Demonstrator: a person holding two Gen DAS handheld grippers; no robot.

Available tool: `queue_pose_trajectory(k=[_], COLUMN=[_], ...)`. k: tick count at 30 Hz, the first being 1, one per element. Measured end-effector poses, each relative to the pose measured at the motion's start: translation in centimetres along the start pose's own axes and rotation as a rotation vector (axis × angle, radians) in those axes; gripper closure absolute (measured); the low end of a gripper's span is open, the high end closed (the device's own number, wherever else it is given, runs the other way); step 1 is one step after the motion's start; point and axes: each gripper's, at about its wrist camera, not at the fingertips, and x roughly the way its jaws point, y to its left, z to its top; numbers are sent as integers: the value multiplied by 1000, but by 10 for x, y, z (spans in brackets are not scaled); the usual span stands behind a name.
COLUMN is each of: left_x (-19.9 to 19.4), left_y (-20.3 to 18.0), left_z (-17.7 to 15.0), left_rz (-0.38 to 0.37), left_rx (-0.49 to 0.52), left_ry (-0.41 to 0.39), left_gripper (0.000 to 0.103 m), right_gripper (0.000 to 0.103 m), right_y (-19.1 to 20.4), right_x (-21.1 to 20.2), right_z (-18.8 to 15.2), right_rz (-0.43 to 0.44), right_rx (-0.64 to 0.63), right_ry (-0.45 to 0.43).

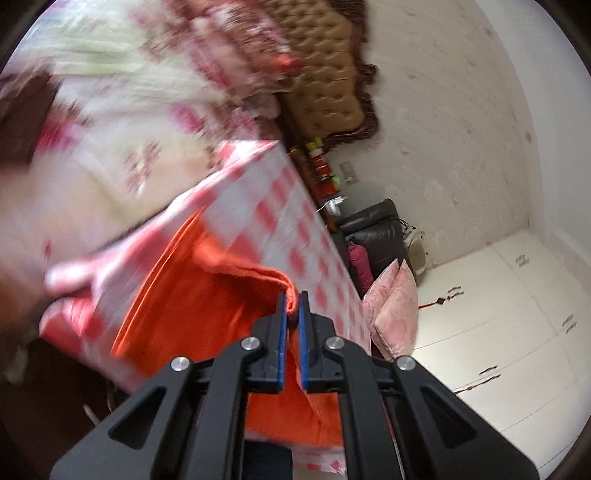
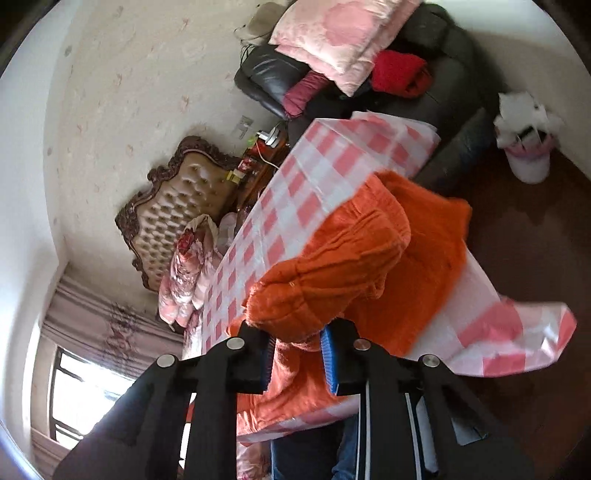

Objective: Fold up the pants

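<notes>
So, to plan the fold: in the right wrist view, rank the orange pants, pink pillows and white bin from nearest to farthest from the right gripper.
1. Orange pants, clamped in the right gripper.
2. White bin, on the floor, upper right.
3. Pink pillows, on the dark chair, top.

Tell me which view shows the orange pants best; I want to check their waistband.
The right wrist view: the orange pants show their ribbed waistband, bunched in the right claw. The left wrist view is blurred, showing only a thin edge of fabric pinched in the left claw.
</notes>
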Motion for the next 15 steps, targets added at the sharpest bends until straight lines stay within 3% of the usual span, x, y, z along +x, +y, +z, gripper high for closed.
queue_pose_trajectory(k=[3, 9, 12, 15], left_x=[25, 140, 204, 205], left_y=[-36, -72, -86, -112], left_z=[42, 142, 188, 208], left_rz=[21, 151, 208, 127], left_rx=[49, 58, 31, 36], left_ry=[6, 98, 127, 60], left_gripper=[98, 98, 98, 98], right_gripper=[80, 81, 82, 83], right_y=[21, 54, 65, 83], right_x=[19, 107, 153, 154], right_z=[46, 141, 194, 201], right_rz=[-41, -180, -95, -3], right_rx=[25, 31, 41, -85], right_ry=[25, 77, 78, -30])
